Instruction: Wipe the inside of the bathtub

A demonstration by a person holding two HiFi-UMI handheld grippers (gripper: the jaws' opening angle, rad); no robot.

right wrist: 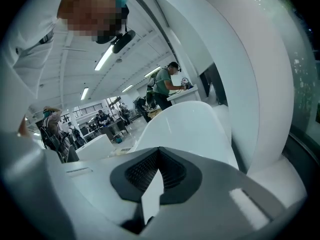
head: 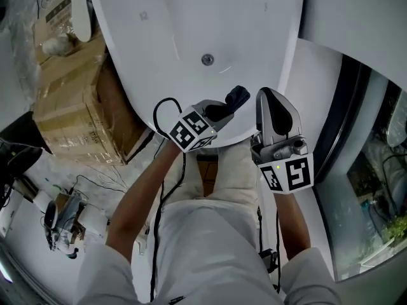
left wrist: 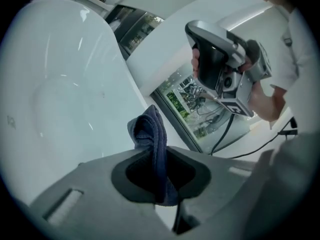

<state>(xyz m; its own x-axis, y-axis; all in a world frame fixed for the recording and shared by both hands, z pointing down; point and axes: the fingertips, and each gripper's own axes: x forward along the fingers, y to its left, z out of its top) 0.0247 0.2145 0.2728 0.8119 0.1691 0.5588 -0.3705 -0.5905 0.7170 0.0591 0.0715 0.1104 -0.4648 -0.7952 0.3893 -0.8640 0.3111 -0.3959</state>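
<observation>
The cloth (left wrist: pixel 151 136) is a single dark blue rag. It is pinched in the left gripper (head: pixel 226 110), whose jaws are shut on its middle so that a folded lobe sticks out past the tips. In the head view it hangs over the near end of the tub (head: pixel 159 37), just inside the rim and on the person's side of the drain (head: pixel 207 59). Whether it touches the enamel I cannot tell.

It looks soft, light and limp, so it will likely drape and bunch rather than hold a shape. A grip through the middle, as here, leaves only a small pad to wipe with. The tub wall looks smooth and glossy, so the rag should slide easily and needs pressing on to do any good.

The right gripper (head: pixel 275 107) stands upright beside the left, over the same rim. Its jaws are closed together with nothing between them.

By count there is one tub, one drain, one cloth and two grippers. Cardboard boxes (head: pixel 70 100) are stacked by the tub's left side, but their number is unclear.
</observation>
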